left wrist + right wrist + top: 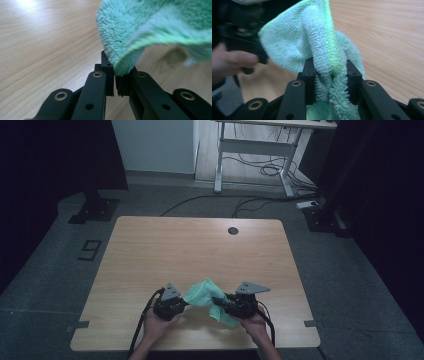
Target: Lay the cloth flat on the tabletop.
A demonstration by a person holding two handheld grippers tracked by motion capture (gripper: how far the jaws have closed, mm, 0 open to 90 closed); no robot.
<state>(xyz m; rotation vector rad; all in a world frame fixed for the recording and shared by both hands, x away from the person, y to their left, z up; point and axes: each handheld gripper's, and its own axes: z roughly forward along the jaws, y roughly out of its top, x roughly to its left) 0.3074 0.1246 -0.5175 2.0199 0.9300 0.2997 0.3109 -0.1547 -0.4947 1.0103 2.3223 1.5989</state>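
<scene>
A light wooden counter (165,250) with a round dark grommet hole (233,230) near its far edge stands on grey carpet (60,270). Beyond it, a white-legged desk (252,150) stands over loose black cables (260,170).

Green cloth (322,50) cut off at the bottom edge, blurred hand (229,61) beside it.
</scene>
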